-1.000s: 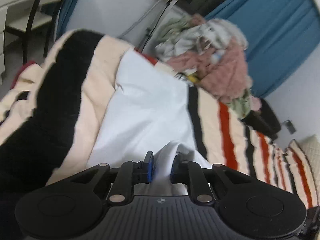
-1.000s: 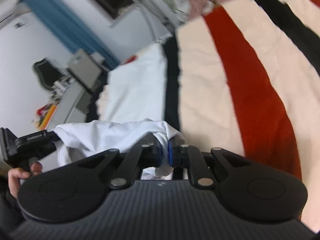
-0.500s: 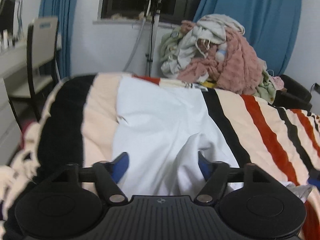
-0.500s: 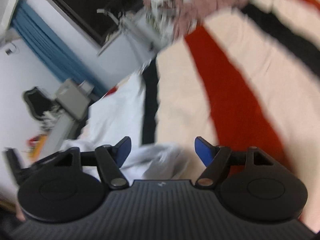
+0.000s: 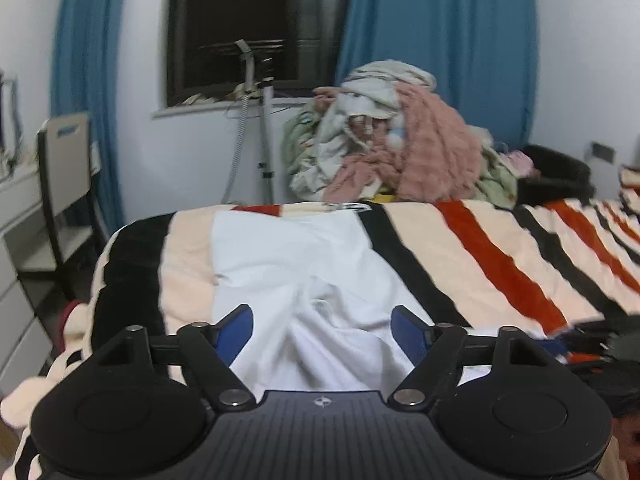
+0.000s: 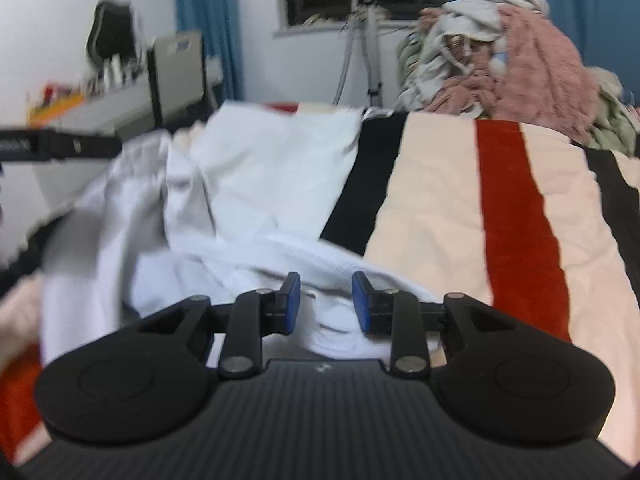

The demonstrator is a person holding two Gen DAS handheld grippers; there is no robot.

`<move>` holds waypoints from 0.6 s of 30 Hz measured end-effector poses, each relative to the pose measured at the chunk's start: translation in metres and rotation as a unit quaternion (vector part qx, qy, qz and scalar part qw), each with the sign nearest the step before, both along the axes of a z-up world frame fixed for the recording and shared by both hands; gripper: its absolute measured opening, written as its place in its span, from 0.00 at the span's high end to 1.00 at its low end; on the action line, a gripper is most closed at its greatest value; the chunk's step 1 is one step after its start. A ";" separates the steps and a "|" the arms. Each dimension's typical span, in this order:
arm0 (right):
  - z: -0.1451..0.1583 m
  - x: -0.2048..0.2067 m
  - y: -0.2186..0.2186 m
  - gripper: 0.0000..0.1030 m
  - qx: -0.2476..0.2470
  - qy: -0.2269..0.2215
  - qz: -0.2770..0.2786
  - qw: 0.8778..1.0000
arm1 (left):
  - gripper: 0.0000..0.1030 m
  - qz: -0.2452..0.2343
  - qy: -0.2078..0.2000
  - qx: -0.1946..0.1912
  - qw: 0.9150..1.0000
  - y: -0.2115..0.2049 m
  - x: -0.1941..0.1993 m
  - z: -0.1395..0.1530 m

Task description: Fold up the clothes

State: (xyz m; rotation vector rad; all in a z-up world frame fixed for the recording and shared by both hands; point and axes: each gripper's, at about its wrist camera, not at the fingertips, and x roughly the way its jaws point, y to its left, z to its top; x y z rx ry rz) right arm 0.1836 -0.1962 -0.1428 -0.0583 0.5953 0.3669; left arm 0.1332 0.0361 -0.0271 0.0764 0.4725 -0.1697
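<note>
Both cameras ride just behind their fingers, low over the striped bed (image 5: 500, 248), looking slightly downward toward the window (image 5: 240, 28) wall. The left view sits close above the white garment (image 5: 288, 264), near the bed's left edge. The right view, further right, shares that garment (image 6: 276, 168), the clothes pile (image 6: 500, 48) and blue curtains (image 5: 440, 40).

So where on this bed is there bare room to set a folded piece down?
The widest bare stretch of the striped blanket lies right of the white garment, across the cream and red stripes. Far end is crowded: the heap of pink and beige clothes. Left of the garment only a narrow strip remains before the bed's edge.
</note>
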 end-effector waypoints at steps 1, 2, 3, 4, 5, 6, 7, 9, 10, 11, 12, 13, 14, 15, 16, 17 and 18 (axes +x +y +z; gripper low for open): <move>-0.003 0.002 0.004 0.69 -0.009 -0.003 0.005 1.000 | 0.28 -0.013 -0.006 0.011 1.000 -0.007 -0.001 -0.003; -0.006 0.003 0.009 0.69 -0.018 -0.007 0.011 1.000 | 0.29 -0.023 -0.011 0.023 0.999 -0.015 -0.002 -0.007; -0.008 0.005 0.011 0.68 -0.022 -0.011 0.010 1.000 | 0.31 -0.033 -0.016 0.039 0.999 -0.023 -0.002 -0.012; -0.010 0.006 0.012 0.68 -0.025 -0.016 0.007 1.000 | 0.33 -0.042 -0.020 0.055 0.997 -0.031 -0.003 -0.016; -0.011 0.007 0.013 0.68 -0.028 -0.020 0.004 0.999 | 0.34 -0.051 -0.024 0.072 0.996 -0.039 -0.003 -0.021; -0.012 0.009 0.013 0.68 -0.030 -0.022 -0.002 0.999 | 0.37 -0.056 -0.024 0.088 0.994 -0.047 -0.002 -0.027; -0.012 0.011 0.012 0.68 -0.026 -0.026 -0.013 0.999 | 0.37 -0.061 -0.026 0.102 0.993 -0.054 0.000 -0.034; -0.011 0.016 0.009 0.68 -0.012 -0.038 -0.036 0.999 | 0.37 -0.073 -0.031 0.127 0.989 -0.068 0.004 -0.045; -0.010 0.018 0.006 0.68 -0.003 -0.044 -0.046 0.998 | 0.37 -0.081 -0.035 0.138 0.986 -0.074 0.006 -0.051; -0.009 0.019 0.002 0.68 0.008 -0.051 -0.056 0.997 | 0.37 -0.088 -0.039 0.150 0.984 -0.081 0.008 -0.056; -0.010 0.020 -0.001 0.68 0.012 -0.056 -0.068 0.996 | 0.37 -0.091 -0.045 0.165 0.981 -0.089 0.011 -0.061; -0.010 0.021 -0.004 0.68 0.014 -0.058 -0.081 0.995 | 0.38 -0.096 -0.051 0.179 0.978 -0.096 0.016 -0.067; -0.011 0.023 -0.009 0.68 0.015 -0.060 -0.096 0.993 | 0.38 -0.103 -0.055 0.194 0.974 -0.101 0.021 -0.074; -0.012 0.025 -0.013 0.68 0.023 -0.054 -0.106 0.993 | 0.40 -0.110 -0.057 0.209 0.970 -0.107 0.026 -0.080; -0.014 0.027 -0.018 0.68 0.033 -0.045 -0.115 0.992 | 0.42 -0.116 -0.056 0.227 0.965 -0.113 0.031 -0.087; -0.016 0.029 -0.024 0.68 0.043 -0.036 -0.123 0.991 | 0.43 -0.121 -0.057 0.246 0.960 -0.119 0.035 -0.095; -0.018 0.031 -0.028 0.68 0.052 -0.027 -0.131 0.990 | 0.43 -0.127 -0.060 0.266 0.954 -0.122 0.038 -0.102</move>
